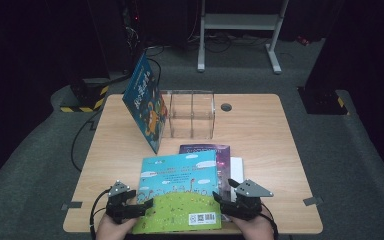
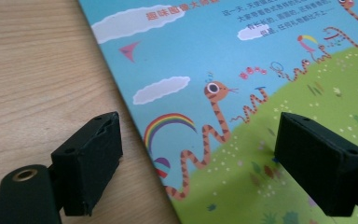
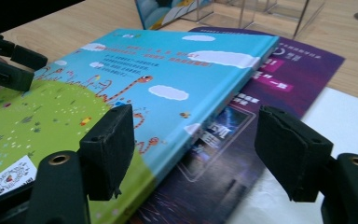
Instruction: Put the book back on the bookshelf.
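Picture book (image 1: 180, 192) lies flat at the table's (image 1: 260, 130) near edge, atop a purple book (image 3: 261, 93) and a white one (image 3: 354, 126). Left gripper (image 1: 130, 207) straddles its left edge, jaws wide; right gripper (image 1: 230, 202) gapes at its right edge, nothing gripped. Beyond, a leaning book (image 1: 145, 102) props against the clear rack (image 1: 190, 114).

Overhead light falls brightly on the pale wooden table (image 1: 260, 130), while the surrounding room sinks into near-black. The high view is soft and grainy. In both gripper views the near black jaws blur, casting faint shadows beside them.
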Demonstrator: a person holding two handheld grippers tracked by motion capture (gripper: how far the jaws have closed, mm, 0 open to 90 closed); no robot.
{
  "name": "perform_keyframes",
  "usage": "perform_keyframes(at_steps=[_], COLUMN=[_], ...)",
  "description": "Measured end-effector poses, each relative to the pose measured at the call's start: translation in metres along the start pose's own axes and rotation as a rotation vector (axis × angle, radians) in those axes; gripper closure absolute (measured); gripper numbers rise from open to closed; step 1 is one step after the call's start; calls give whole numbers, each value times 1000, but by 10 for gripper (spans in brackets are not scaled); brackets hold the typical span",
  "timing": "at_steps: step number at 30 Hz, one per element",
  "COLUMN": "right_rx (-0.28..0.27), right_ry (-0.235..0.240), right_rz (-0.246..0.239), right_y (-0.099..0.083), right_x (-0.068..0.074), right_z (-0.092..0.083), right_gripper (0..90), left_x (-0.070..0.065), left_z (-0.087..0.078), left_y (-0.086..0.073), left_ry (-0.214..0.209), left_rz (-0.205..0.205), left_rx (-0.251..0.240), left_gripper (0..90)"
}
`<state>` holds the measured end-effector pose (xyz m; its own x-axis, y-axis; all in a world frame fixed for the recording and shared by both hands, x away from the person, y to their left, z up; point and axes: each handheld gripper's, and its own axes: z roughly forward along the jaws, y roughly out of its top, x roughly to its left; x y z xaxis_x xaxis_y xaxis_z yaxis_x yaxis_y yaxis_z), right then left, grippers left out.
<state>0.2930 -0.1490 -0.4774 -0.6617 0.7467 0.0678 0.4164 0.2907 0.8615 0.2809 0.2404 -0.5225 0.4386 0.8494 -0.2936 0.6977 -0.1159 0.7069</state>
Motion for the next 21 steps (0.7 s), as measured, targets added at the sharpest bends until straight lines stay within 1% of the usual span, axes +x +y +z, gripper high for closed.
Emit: perform_keyframes(at_steps=[1, 5, 7, 9, 10, 11, 17, 18, 19, 21], right_rx=[6, 29, 30, 39, 44, 48, 69, 71, 72, 78], right_ry=[3, 26, 31, 26, 29, 31, 30, 31, 30, 31], right_rz=[3, 14, 18, 20, 27, 33, 36, 31, 30, 35], right_y=[0, 1, 0, 0, -1, -1, -2, -2, -2, -2], right_x=[2, 6, 8, 9, 8, 8, 9, 9, 10, 10], right_z=[2, 7, 8, 10, 10, 11, 13, 13, 13, 13], right_gripper=[269, 272, 269, 267, 263, 261, 257, 257, 258, 258], left_x=[-1, -3, -3, -4, -3, -4, -5, -7, -7, -10], left_z=[0, 2, 1, 2, 1, 2, 2, 3, 3, 4], left_y=[0, 0, 0, 0, 0, 0, -1, -1, -1, -1], left_ry=[-4, -2, -3, -4, -4, -3, 1, -2, -5, -15], left_rz=[7, 4, 6, 1, 5, 1, 7, 3, 13, 10], left_rx=[-1, -2, 0, -1, 1, -2, -6, -8, -5, 1], left_gripper=[152, 140, 140, 142, 142, 142, 144, 144, 143, 144])
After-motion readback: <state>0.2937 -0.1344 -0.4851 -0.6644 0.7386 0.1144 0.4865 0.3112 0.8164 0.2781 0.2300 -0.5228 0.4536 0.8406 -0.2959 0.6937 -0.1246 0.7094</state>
